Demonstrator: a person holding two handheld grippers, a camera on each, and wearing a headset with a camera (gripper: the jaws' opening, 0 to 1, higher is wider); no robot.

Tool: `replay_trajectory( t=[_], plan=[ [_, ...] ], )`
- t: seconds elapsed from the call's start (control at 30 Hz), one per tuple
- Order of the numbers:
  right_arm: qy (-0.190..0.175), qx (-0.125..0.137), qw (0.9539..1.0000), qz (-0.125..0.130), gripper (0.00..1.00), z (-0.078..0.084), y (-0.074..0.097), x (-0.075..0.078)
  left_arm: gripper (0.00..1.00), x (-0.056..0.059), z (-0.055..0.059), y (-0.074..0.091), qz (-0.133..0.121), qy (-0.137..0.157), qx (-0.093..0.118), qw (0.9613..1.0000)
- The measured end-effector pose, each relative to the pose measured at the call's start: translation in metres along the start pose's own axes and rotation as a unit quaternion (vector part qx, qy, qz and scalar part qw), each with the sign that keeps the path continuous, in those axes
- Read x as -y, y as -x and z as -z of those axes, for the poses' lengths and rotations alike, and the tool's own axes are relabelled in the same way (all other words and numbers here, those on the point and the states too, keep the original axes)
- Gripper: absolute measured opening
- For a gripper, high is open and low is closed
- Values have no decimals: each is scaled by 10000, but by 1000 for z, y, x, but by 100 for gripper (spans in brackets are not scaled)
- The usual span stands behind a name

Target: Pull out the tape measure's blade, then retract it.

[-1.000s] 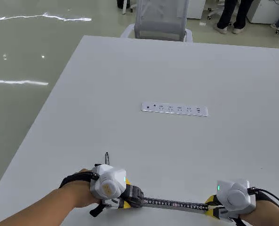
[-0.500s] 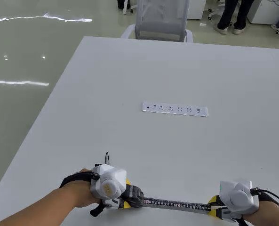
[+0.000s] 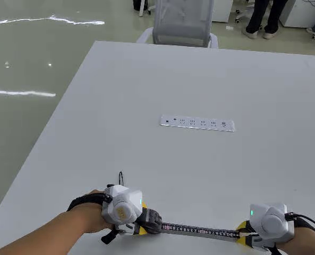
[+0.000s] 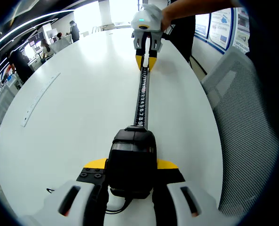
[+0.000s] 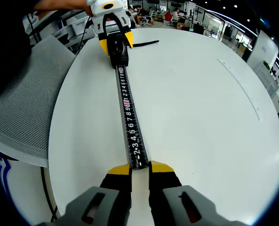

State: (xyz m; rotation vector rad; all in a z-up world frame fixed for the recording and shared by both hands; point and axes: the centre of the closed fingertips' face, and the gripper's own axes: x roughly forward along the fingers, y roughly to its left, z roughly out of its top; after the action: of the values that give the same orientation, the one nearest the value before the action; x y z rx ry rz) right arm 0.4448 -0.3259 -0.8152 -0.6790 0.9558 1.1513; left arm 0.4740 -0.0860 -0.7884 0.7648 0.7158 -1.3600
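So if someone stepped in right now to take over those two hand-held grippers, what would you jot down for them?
Left gripper: shut on the black plastic tape measure case, near the front edge of the white table.
Right gripper: shut on the tip of the dark numbered metal blade.
Done: the blade is pulled out and runs straight between the two grippers, low over the table; I cannot tell if it touches.
Left: retract the blade into the case, probably by easing the blade end back toward the case.
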Motion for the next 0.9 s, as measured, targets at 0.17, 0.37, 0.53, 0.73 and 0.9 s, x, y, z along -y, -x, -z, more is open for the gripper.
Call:
replay_trajectory(
  t=[0.17, 0.37, 0.53, 0.73, 0.9],
  plan=[
    [-30, 0, 10000, -7, 11, 2, 2, -1, 31, 0, 0, 0, 4, 2, 2, 10000],
    [-34, -18, 10000, 3, 11, 5, 4, 0, 31, 0, 1, 0, 4, -5, 1, 10000],
    [-43, -25, 10000, 18, 11, 8, 4, 1, 31, 0, 0, 0, 4, -9, 6, 10000],
    [-11, -42, 10000, 24, 11, 10, 5, 2, 31, 1, 0, 0, -3, -3, 6, 10000],
    [-10, -80, 10000, 27, 11, 13, 7, 2, 31, 0, 0, 0, -3, 1, 9, 10000]
  ],
)
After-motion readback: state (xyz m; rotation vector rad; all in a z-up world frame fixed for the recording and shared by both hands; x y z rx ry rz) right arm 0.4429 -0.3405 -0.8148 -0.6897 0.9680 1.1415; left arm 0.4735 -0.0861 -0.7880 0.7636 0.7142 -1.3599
